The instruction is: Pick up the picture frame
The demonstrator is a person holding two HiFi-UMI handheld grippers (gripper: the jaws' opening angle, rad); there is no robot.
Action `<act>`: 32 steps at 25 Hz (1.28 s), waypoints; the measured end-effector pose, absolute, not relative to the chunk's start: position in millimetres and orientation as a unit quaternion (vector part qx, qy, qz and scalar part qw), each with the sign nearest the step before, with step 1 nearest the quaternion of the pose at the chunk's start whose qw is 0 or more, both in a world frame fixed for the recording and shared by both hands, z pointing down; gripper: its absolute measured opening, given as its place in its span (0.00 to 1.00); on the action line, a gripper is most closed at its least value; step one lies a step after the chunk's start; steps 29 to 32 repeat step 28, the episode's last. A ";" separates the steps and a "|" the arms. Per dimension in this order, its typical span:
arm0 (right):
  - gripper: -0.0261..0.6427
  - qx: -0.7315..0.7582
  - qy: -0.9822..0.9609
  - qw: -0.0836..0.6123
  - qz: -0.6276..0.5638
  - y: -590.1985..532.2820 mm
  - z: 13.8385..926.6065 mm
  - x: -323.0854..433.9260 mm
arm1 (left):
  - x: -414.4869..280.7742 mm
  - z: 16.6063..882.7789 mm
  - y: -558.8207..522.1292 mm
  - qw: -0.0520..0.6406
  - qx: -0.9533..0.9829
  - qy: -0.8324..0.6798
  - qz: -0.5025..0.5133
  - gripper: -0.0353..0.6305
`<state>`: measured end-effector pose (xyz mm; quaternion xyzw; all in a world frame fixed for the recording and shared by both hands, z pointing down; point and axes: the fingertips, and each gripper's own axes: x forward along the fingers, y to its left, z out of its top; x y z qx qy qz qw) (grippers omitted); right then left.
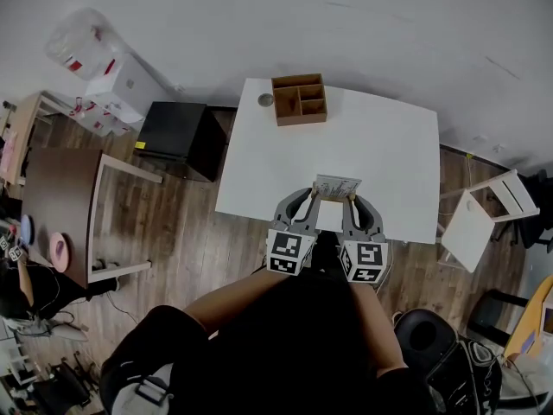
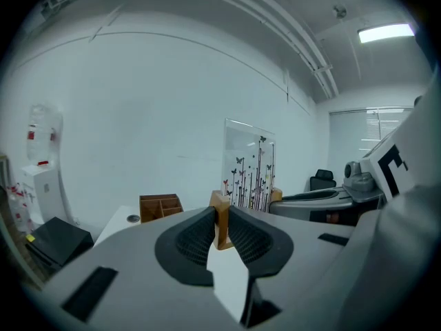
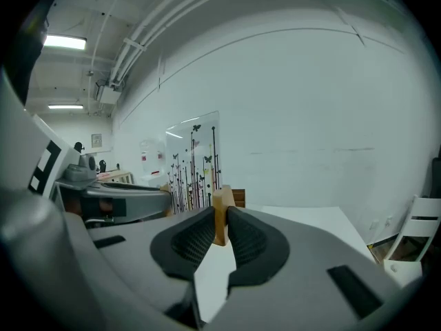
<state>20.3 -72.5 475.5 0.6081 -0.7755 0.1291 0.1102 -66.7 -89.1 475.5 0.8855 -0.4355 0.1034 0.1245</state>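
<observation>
The picture frame (image 1: 335, 187) is a clear panel printed with dark stems and butterflies, standing in a light wooden foot at each end. I hold it upright between both grippers, over the near edge of the white table (image 1: 389, 154). My left gripper (image 1: 312, 196) is shut on the left wooden foot (image 2: 220, 221), with the clear panel (image 2: 249, 165) rising just beyond it. My right gripper (image 1: 351, 199) is shut on the right wooden foot (image 3: 221, 216), and there the panel (image 3: 193, 161) stands to its left.
A wooden organizer box (image 1: 299, 98) and a small round object (image 1: 265, 99) sit at the table's far edge. A black cabinet (image 1: 177, 133) stands left of the table, a white chair (image 1: 480, 218) to its right, and a wooden table (image 1: 62, 204) at far left.
</observation>
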 end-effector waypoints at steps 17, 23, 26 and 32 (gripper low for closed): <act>0.14 0.630 -0.761 0.116 0.101 -43.5 470.6 23.6 | -61.4 474.8 -64.5 0.118 0.892 -0.427 0.089 0.15; 0.14 0.634 -0.759 0.113 0.098 -50.0 466.9 31.3 | -54.3 471.6 -70.1 0.118 0.894 -0.423 0.087 0.15; 0.14 0.633 -0.759 0.113 0.098 -55.3 466.2 32.0 | -53.4 470.9 -75.3 0.120 0.894 -0.424 0.083 0.15; 0.14 0.633 -0.760 0.114 0.097 -59.1 465.3 31.9 | -53.2 469.5 -79.7 0.119 0.894 -0.425 0.081 0.15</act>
